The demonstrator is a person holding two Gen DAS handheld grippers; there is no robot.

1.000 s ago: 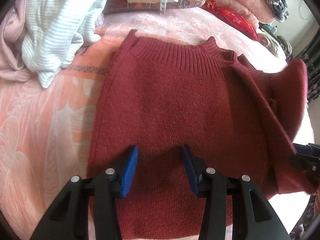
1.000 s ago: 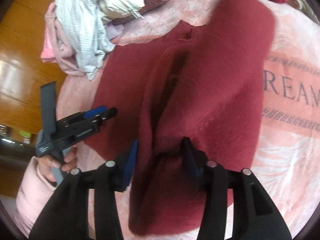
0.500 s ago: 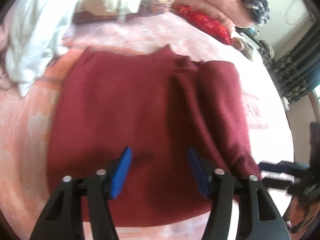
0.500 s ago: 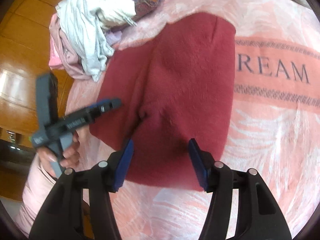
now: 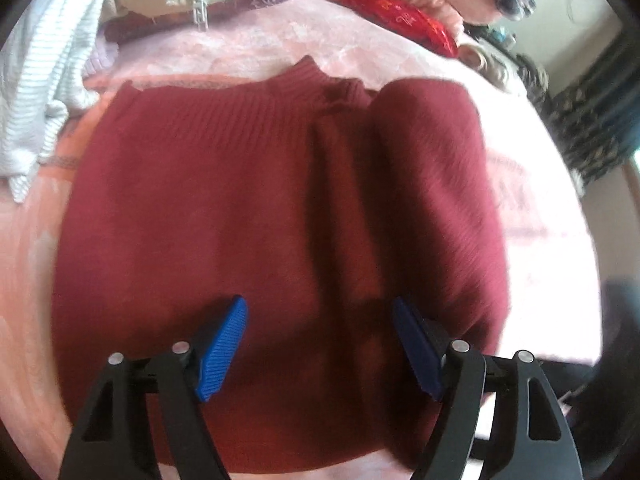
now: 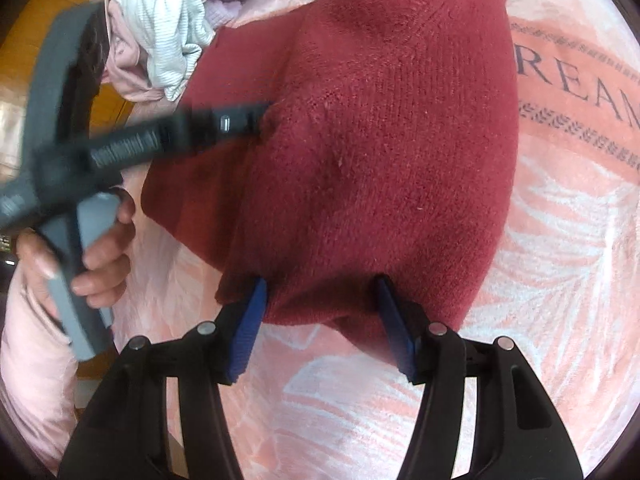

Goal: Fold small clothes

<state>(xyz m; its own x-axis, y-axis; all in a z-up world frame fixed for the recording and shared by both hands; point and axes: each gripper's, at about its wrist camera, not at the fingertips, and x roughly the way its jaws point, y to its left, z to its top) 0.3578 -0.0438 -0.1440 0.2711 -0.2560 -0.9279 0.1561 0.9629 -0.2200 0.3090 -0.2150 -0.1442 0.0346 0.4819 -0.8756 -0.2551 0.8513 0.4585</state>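
A dark red knit sweater (image 5: pixel 208 216) lies flat on a pink blanket, ribbed collar at the far end, its right side folded over the body as a long flap (image 5: pixel 432 184). My left gripper (image 5: pixel 320 344) is open, its blue pads hovering over the sweater's near hem. In the right wrist view the sweater (image 6: pixel 392 128) fills the middle. My right gripper (image 6: pixel 320 328) is open at the sweater's near edge, one pad on each side of a fold of knit. The left gripper (image 6: pixel 240 120) shows there too, blurred, its tip at the sweater's left side.
A pile of clothes with a white striped garment (image 5: pixel 36 92) lies at the far left. A red cushion (image 5: pixel 400 16) and more bedding lie at the back. The pink blanket (image 6: pixel 560 240) bears large letters. Wood floor (image 6: pixel 24 20) lies past the bed's left edge.
The right gripper has let go of the sweater's right side, which now lies folded over the body, and has drawn back to the near edge. The left gripper has shifted right over the sweater.
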